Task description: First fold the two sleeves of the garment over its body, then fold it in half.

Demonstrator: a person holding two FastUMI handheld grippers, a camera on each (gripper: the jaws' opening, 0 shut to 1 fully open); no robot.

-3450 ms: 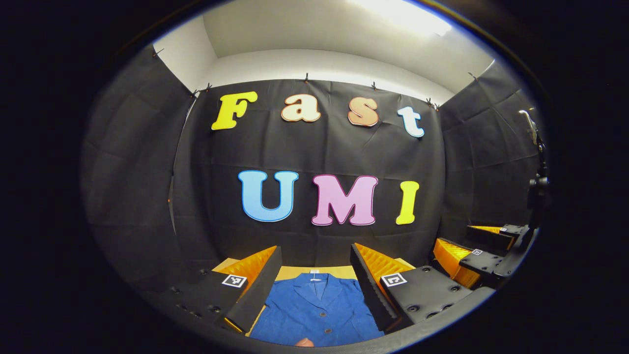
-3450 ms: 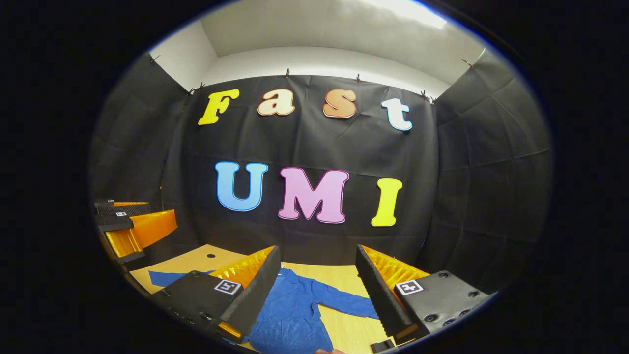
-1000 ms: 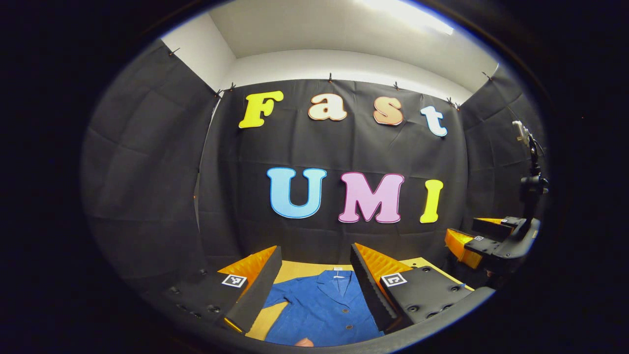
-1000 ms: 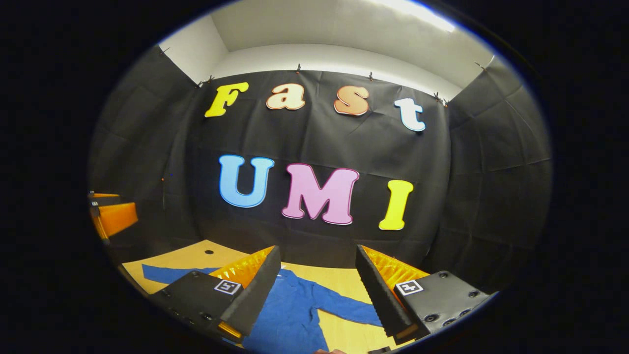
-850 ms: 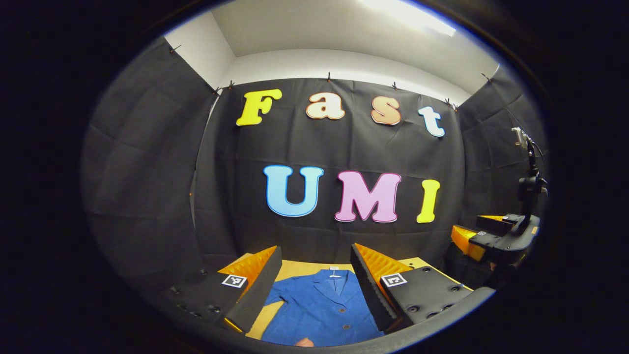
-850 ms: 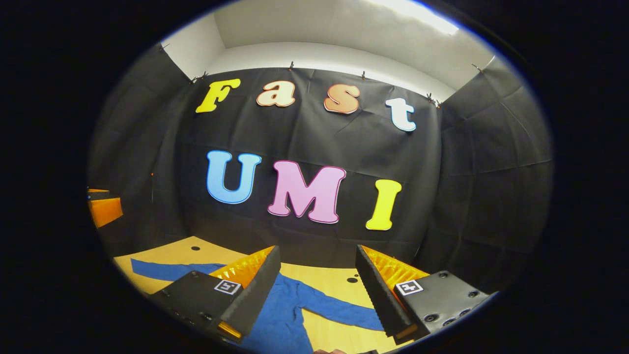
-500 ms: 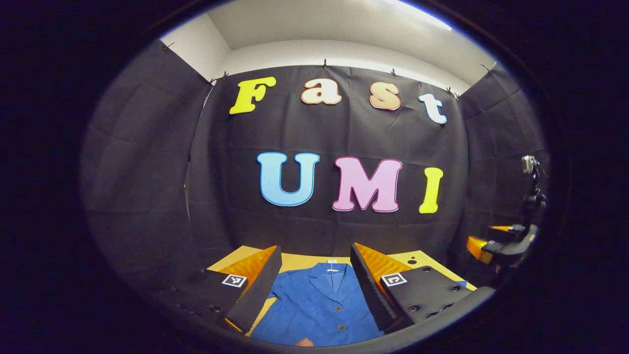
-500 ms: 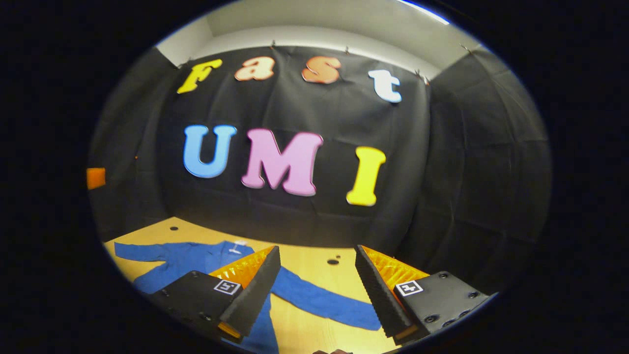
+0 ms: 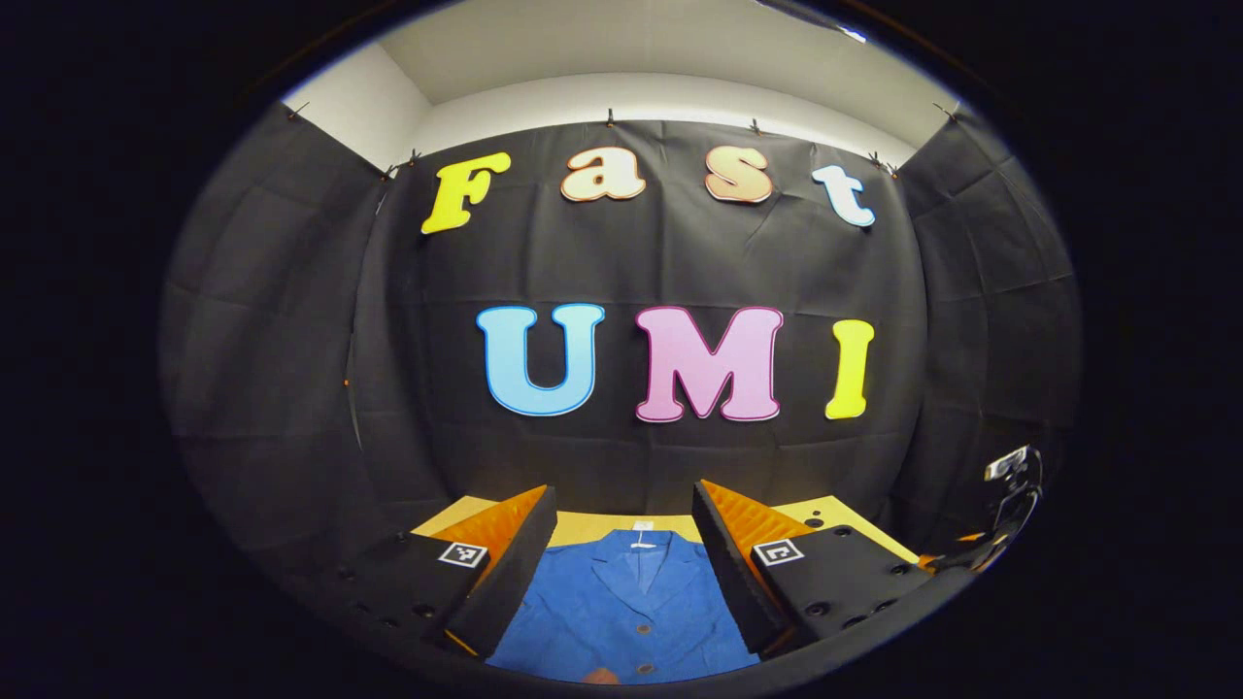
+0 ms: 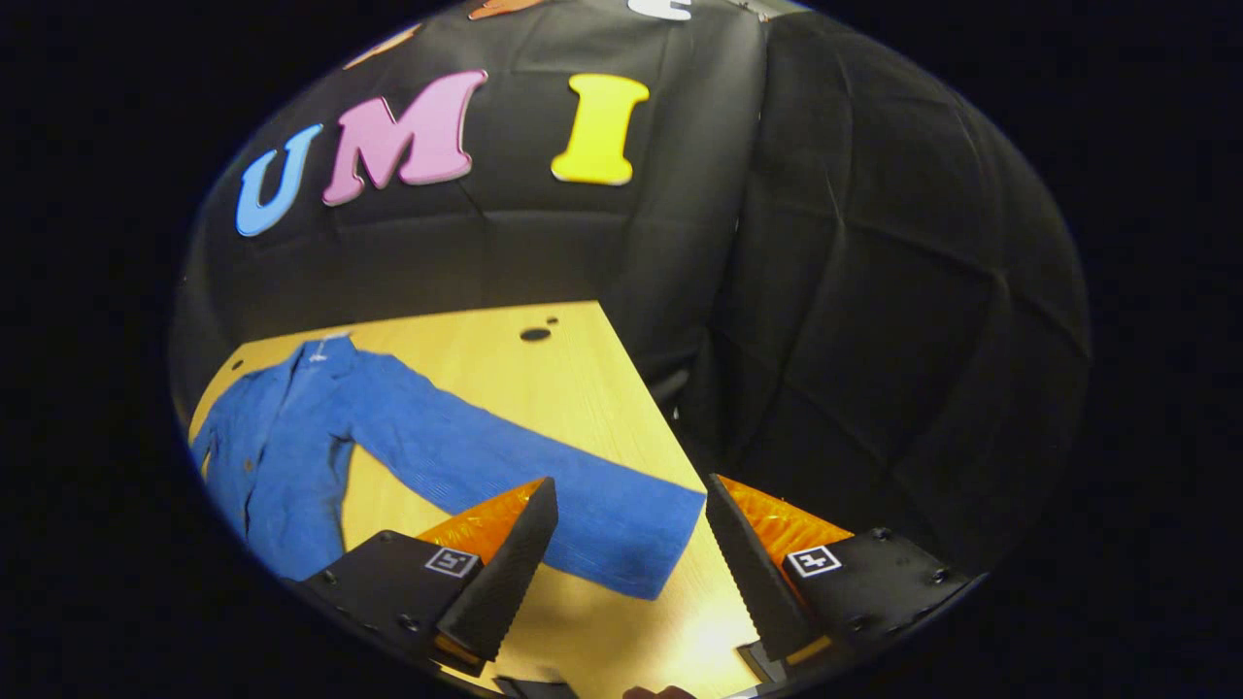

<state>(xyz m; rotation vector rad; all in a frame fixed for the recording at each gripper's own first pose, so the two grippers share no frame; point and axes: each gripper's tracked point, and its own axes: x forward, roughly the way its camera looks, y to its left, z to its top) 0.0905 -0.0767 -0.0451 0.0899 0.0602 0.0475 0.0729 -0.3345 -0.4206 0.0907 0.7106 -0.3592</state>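
A blue button-up jacket [image 9: 621, 612] lies flat, front up, on the wooden table [image 9: 583, 529], collar toward the back wall. My left gripper [image 9: 622, 490] is open above the jacket's body, its fingers straddling the front panel. In the right gripper view the jacket [image 10: 282, 456] lies at the left. Its right sleeve [image 10: 505, 466] stretches out toward the table's right edge. My right gripper [image 10: 629, 482] is open above the sleeve's cuff [image 10: 641, 544], one finger on each side of it. The right gripper [image 9: 1005, 510] also shows low at the far right of the left gripper view.
The table [image 10: 544, 388] ends just right of the cuff, with black booth cloth beyond. Two small holes [image 10: 534, 334] sit in the tabletop near the back. Bare wood lies between the sleeve and the jacket's body.
My right gripper has swung to the right and tipped down over the right sleeve's cuff. My left gripper has stayed over the jacket's body, both still open.
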